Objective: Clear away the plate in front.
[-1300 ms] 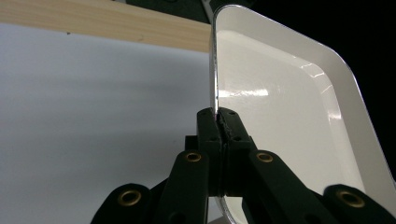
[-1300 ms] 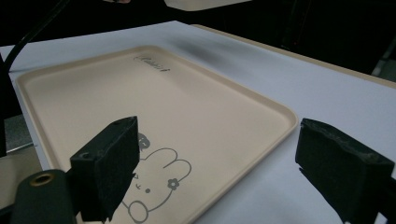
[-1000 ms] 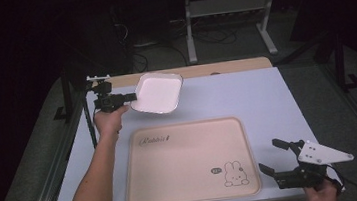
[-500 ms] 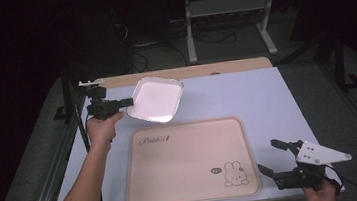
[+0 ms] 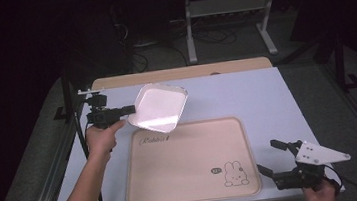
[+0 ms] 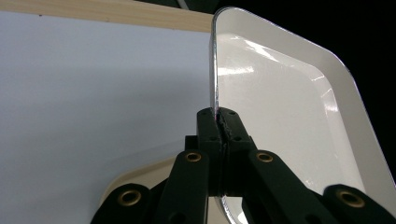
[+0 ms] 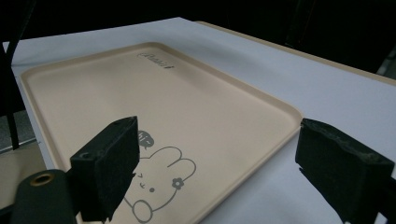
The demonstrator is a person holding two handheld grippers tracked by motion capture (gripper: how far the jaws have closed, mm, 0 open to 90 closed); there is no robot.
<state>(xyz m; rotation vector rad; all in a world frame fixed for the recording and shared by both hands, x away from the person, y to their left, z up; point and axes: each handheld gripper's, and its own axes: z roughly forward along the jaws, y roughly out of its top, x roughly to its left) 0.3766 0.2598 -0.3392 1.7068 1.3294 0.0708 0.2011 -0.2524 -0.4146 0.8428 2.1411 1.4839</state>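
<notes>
We have the white plate (image 5: 157, 107) pinched by its rim in our left tool (image 5: 126, 109) and lifted, tilted, by the beige tray's (image 5: 192, 199) far-left corner — still to set down — while our right tool (image 5: 270, 157) waits wide and empty.

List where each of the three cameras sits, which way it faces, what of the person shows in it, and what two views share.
High view: above the person's side, looking forward and down on the table; forearms, left gripper, right gripper.
Left gripper view: on the left gripper, looking along jaws clamped on the white plate.
Right gripper view: on the right gripper, facing across the beige tray between open jaws.
Shared: high and right gripper views both show the tray's rabbit drawing.
</notes>
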